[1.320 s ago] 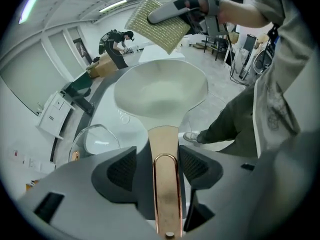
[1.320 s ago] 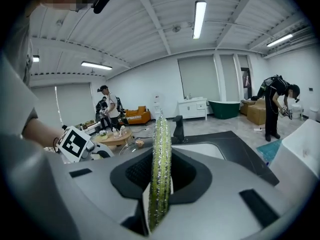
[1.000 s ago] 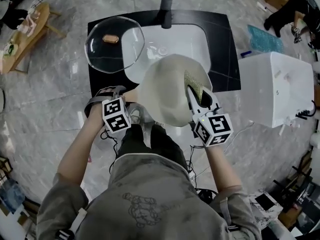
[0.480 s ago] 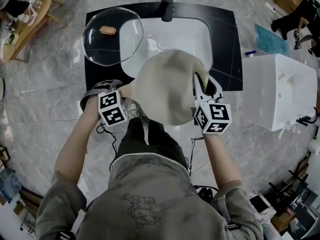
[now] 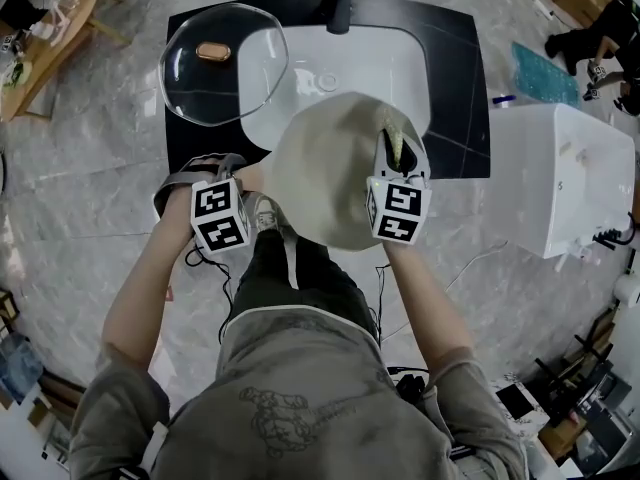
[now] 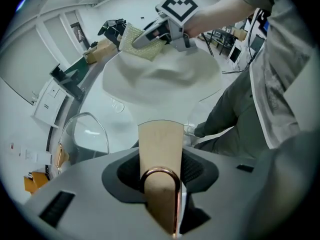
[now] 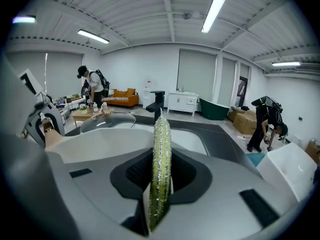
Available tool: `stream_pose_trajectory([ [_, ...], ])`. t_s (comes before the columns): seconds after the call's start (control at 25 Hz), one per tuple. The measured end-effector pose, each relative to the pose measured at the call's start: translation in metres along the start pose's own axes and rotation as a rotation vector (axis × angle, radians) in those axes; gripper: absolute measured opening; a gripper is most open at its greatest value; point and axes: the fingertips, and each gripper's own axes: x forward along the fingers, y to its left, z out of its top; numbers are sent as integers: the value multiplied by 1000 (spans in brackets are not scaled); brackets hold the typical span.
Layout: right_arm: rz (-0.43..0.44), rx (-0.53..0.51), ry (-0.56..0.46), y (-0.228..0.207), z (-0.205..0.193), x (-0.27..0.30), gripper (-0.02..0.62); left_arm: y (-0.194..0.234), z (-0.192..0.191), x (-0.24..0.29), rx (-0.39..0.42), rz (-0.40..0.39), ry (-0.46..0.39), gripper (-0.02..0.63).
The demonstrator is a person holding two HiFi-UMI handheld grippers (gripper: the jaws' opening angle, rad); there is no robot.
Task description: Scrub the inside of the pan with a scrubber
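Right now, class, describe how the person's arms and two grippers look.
Both the left gripper and right gripper have smooth grey moulded shells with dark ribbed pads, and each carries a white cube printed with black square markers. The person wears a grey short-sleeved shirt. The left gripper's jaws have just been closing around the pan handle.

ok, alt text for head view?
Seen from above: a person holds a cream pan at a white sink, left gripper jaws just closed further on its handle, right gripper gripping a scrubber at the pan's rim; glass lid on the counter.

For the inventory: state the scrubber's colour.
Scrubber: yellow-green, glittery; clearest in the right gripper view.
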Motion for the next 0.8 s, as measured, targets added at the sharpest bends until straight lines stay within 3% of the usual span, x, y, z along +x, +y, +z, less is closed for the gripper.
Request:
stream_pose_trajectory([
  [0.24,6,-33,37,20,-17,27,74,-1,0,1,37,1,-6,176],
  [0.52,116,-46,1,58,-12,44,74,-1,1,0,87,13,-24,172],
  [0.64,188,-71,9,79,-13,46,74,-4,1,-1,87,8,-37,172],
  [0.8,351,-142,25,119,-15,40,75,-5,2,-1,87,13,-46,170],
])
